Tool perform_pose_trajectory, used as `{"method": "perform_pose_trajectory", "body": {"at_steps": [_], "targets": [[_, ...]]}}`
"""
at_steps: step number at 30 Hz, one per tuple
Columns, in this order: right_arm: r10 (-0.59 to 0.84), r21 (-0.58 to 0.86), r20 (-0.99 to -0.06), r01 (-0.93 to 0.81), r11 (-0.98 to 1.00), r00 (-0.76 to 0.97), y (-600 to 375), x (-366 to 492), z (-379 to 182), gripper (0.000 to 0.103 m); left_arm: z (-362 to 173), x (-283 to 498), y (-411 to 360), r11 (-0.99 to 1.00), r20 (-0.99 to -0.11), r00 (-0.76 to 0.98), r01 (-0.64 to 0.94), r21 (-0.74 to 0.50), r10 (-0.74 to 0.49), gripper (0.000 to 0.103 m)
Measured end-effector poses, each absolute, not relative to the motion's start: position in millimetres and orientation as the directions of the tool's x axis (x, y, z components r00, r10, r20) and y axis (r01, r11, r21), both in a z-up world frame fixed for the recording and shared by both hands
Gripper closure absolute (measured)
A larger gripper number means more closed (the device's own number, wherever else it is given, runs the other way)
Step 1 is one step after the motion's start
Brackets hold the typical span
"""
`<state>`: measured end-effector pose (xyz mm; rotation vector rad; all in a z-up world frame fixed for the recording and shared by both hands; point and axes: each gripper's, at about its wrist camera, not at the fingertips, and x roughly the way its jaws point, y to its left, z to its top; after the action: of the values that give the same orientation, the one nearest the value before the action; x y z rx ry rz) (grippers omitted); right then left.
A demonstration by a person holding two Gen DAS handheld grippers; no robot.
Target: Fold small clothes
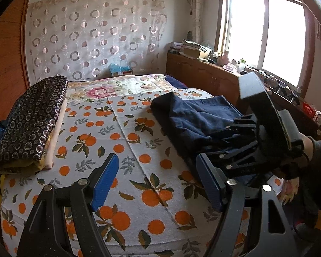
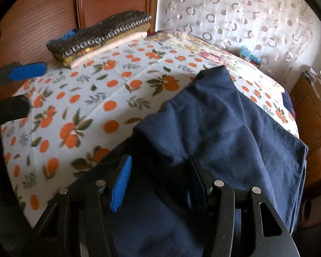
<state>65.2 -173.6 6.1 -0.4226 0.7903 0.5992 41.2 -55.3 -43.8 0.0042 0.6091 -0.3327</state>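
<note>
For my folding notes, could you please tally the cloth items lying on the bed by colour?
Navy blue garment: 1
Dark folded cloth with ring pattern: 1
Pale pink folded cloth beneath it: 1
Total: 3

The middle of the orange-print bedspread (image 1: pixel 126 132) lies bare, a wide lane from the near edge to the floral quilt (image 1: pixel 109 87). On its left a stack of folded fabrics (image 1: pixel 30 124) blocks that side. On its right the navy garment (image 2: pixel 224 128) covers the bed, with the right gripper (image 2: pixel 158 182) over it. A wooden cabinet (image 1: pixel 203 72) walls the right edge.
</note>
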Motion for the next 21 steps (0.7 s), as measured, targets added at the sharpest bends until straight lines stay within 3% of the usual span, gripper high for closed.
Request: {"method": "perform_pose_trajectory", "body": {"at_steps": [1,3,6,14,21], "targets": [[0.341,-0.128,-0.761,-0.644,0.755,0.552,-171.2,67.1,5.9,0.053,-44.3,41.2,-56.2,0.946,-0.563,0.767,0.310,-0.094,-0.308,0.027],[0.347,-0.125,-0.760,-0.647,0.752,0.550,-174.9,68.4,8.5,0.084,-45.9,41.0,-57.7,0.944,-0.565,0.764,0.315,-0.095,-0.312,0.027],[0.379,-0.098,-0.746,-0.654,0.750,0.547,-177.8,72.7,15.6,0.093,-47.9,41.4,-59.8,0.943,-0.568,0.760,0.318,-0.097,-0.315,0.027],[0.428,-0.040,-0.662,-0.599,0.800,0.615,-208.4,80.1,44.3,0.095,-48.3,40.2,-62.7,0.941,-0.568,0.759,0.326,-0.093,-0.319,0.027],[0.300,-0.105,-0.598,-0.443,0.890,0.743,-250.7,108.0,67.0,0.096,-49.5,39.6,-65.9,0.938,-0.572,0.753,0.333,-0.095,-0.325,0.027]]}}
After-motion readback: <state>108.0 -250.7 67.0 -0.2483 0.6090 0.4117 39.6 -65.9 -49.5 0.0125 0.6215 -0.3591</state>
